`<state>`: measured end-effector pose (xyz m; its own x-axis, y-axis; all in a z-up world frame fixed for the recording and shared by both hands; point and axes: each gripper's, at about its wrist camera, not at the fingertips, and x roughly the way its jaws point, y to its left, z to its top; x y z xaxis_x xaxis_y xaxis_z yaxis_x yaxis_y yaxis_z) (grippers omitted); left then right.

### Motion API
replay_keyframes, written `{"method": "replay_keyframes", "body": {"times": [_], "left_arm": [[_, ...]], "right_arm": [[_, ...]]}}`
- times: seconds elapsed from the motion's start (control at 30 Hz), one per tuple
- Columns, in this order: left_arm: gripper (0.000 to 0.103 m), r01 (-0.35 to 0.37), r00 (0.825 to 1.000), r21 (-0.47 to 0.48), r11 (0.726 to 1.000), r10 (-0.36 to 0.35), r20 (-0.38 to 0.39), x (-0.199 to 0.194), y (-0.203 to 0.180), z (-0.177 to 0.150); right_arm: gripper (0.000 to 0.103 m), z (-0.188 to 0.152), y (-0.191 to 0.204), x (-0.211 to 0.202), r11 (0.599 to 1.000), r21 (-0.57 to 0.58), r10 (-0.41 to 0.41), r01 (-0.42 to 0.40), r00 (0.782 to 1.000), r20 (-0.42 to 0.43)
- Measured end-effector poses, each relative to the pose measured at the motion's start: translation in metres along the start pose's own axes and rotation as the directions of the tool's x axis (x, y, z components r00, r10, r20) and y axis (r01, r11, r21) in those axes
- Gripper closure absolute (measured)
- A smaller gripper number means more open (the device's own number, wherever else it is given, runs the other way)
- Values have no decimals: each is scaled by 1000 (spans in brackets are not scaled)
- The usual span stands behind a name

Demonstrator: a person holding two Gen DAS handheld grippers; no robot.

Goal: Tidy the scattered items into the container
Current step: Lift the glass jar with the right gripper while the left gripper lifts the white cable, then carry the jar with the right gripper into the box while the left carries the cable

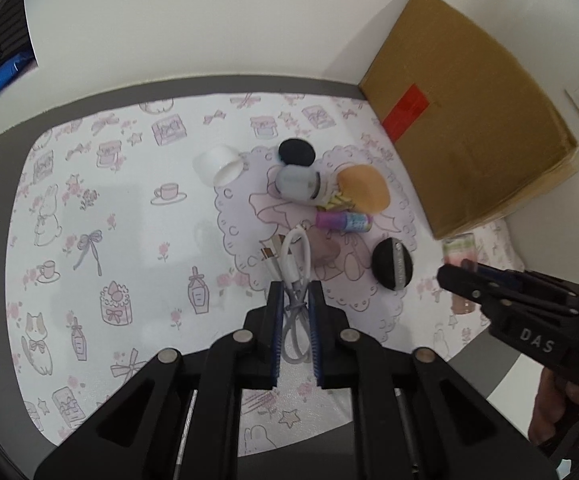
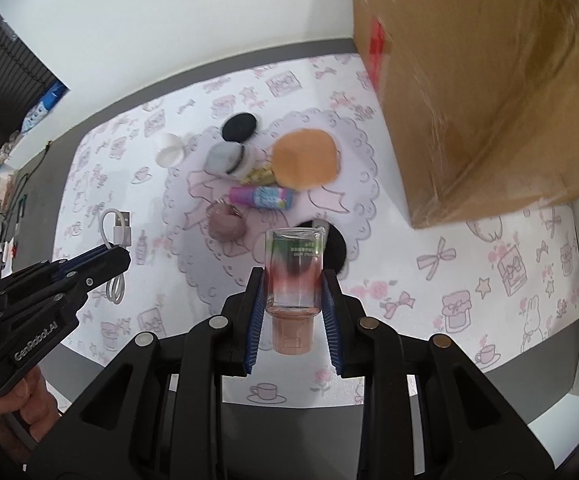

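Note:
My left gripper [image 1: 295, 294] is shut on a looped white USB cable [image 1: 298, 254], held just above the patterned cloth. In the right wrist view that gripper [image 2: 119, 259] hangs at the left with the cable [image 2: 116, 229]. My right gripper [image 2: 293, 286] is shut on a clear bottle [image 2: 294, 270] with a pink cap pointing back toward me. The left wrist view shows this gripper [image 1: 449, 278] and its bottle [image 1: 459, 246] at the right. A closed cardboard box [image 2: 481, 92] stands at the back right.
On a lilac doily [image 1: 245, 216] lie a black lid [image 1: 296, 152], a grey jar [image 1: 295, 184], an orange sponge [image 1: 363, 188], a purple tube [image 1: 343, 221], a pink pouch [image 1: 323, 254] and a black compact [image 1: 392, 264]. A white cup [image 1: 219, 164] lies tipped at the doily's left edge.

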<state>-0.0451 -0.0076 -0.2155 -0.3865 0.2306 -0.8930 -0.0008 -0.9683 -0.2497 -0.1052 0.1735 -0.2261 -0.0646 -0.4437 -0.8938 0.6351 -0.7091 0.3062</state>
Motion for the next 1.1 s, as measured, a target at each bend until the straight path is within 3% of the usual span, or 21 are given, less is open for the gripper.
{"method": "replay_keyframes", "body": {"times": [0.6, 1.1], "left_arm": [[91, 33, 986, -11, 999, -31, 163, -90, -19, 28], [91, 48, 972, -20, 999, -42, 233, -139, -36, 58]], "right_arm": [[75, 32, 33, -71, 996, -36, 81, -77, 988, 130], [75, 61, 48, -122, 994, -75, 98, -84, 973, 208]]}}
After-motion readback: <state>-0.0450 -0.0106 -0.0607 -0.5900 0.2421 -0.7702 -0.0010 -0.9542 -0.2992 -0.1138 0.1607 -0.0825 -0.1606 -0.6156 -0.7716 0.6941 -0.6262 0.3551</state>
